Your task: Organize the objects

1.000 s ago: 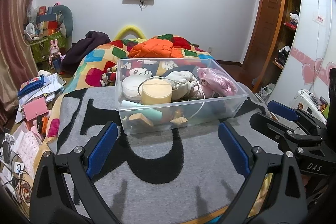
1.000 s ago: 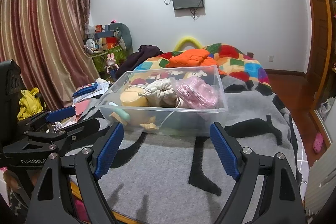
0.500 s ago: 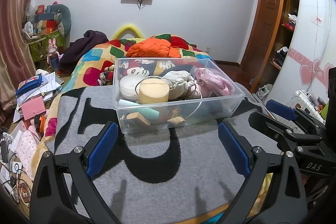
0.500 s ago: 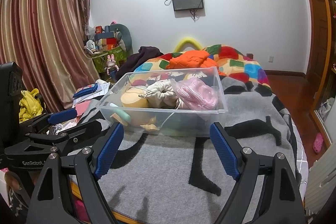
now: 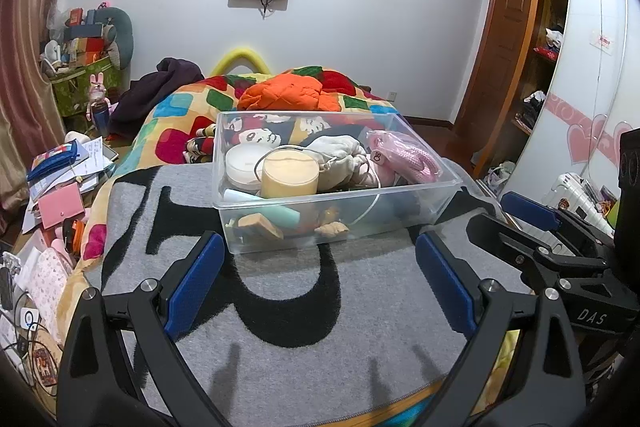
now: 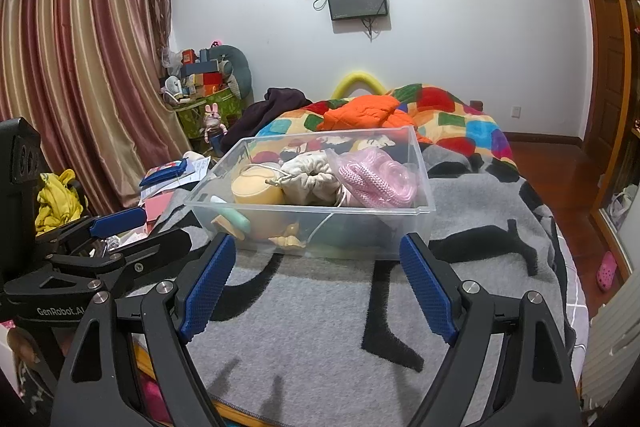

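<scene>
Clear plastic bin (image 5: pixel 336 223), crammed with jumbled items, sits before both grippers' spread, empty jaws.

Both views are evenly and brightly lit by cool indoor light from overhead, with no hard glare. Thin soft shadows of the gripper fingers fall on the near gray blanket (image 5: pixel 360 347). The pictures are sharp, without motion blur. Strong fisheye distortion bends the curtain (image 6: pixel 80 67) at left and the wardrobe (image 5: pixel 580 67) at right, and black vignetting fills the corners.
</scene>
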A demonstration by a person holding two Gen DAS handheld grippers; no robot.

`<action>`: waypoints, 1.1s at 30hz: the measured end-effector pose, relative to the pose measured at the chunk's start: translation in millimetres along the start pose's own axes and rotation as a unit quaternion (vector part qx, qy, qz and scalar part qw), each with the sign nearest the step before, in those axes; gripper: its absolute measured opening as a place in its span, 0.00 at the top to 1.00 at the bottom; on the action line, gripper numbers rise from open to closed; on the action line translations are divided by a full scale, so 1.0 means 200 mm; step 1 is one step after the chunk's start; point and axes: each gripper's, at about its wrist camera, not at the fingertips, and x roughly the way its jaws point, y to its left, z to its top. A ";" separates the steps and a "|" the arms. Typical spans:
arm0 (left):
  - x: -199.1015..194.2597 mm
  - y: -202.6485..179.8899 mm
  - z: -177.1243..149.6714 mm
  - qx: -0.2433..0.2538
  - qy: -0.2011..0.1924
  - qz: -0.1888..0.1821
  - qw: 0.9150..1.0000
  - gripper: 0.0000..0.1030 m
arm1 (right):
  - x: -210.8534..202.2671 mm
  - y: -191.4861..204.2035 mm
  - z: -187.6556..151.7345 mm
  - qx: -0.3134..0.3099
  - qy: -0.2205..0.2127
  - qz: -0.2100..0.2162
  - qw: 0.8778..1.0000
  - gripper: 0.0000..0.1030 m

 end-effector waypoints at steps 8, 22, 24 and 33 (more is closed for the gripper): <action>0.00 0.00 0.00 -0.003 0.001 -0.001 1.000 0.05 | 0.00 -0.01 0.00 0.000 0.000 0.000 1.000 0.21; 0.01 0.00 0.00 -0.004 0.008 -0.003 1.000 0.05 | -0.02 0.00 -0.01 0.002 -0.003 0.000 1.000 0.21; 0.01 0.00 0.00 -0.005 0.007 0.003 1.000 0.05 | -0.01 0.00 -0.01 0.002 -0.003 0.000 1.000 0.21; 0.01 0.00 -0.01 -0.004 0.006 0.003 1.000 0.05 | -0.01 -0.01 0.00 0.006 0.002 -0.001 1.000 0.20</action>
